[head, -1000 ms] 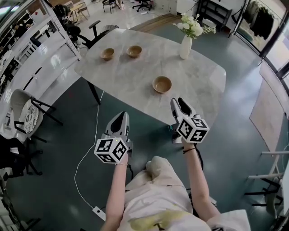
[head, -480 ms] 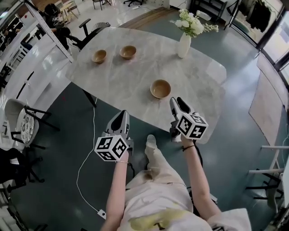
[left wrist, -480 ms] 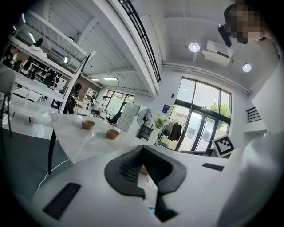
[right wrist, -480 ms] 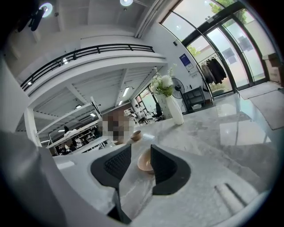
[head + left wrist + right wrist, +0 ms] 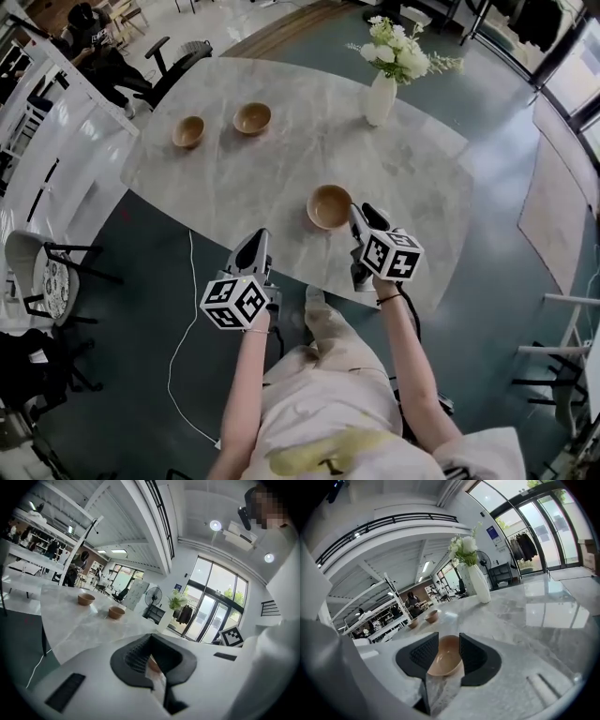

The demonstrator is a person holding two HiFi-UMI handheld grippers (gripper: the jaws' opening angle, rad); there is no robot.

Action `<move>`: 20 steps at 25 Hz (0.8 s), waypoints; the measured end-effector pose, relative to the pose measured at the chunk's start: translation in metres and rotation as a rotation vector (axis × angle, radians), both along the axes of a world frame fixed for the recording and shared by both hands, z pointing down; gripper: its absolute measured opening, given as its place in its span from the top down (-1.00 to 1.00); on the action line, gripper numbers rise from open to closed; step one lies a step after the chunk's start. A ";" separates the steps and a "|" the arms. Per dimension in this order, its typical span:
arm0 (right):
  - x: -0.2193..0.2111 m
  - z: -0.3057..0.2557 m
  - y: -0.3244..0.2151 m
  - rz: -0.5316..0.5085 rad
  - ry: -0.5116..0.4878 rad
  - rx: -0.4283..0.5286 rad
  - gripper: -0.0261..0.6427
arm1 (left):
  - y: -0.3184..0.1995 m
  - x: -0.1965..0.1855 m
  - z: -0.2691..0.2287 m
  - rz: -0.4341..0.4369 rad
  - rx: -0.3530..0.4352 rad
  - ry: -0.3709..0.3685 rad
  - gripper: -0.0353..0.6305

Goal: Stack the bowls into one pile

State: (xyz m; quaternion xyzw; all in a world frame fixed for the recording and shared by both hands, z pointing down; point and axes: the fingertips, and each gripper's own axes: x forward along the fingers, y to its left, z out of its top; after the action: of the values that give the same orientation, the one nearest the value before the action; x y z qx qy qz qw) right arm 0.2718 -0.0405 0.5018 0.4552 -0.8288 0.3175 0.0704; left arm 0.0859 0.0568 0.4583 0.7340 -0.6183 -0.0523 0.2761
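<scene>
A: The right tongs (image 5: 357,218), how do they stand?
B: Jaws apart, just beside the near bowl (image 5: 329,205); nothing is gripped.
A: And the left tongs (image 5: 255,246)?
B: At the table (image 5: 281,173) edge, with a narrow gap and nothing in it.
A: Other bowls?
B: Far-left bowl (image 5: 188,131) and its neighbour bowl (image 5: 252,118), well apart from the near one.

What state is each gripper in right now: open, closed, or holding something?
Left gripper: open, holding nothing.
Right gripper: open, holding nothing; the nearest wooden bowl sits just ahead of its jaws, not gripped.
</scene>
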 end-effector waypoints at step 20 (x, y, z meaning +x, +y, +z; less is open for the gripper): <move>-0.020 0.091 -0.047 -0.066 0.145 -0.350 0.57 | -0.074 0.018 0.085 0.122 -0.242 0.108 0.89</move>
State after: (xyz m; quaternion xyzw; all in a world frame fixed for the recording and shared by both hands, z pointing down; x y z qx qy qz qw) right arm 0.2516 -0.0876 0.5924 0.4303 -0.7681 0.4209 0.2183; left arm 0.1034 -0.0168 0.5430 0.7276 -0.5588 0.0001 0.3979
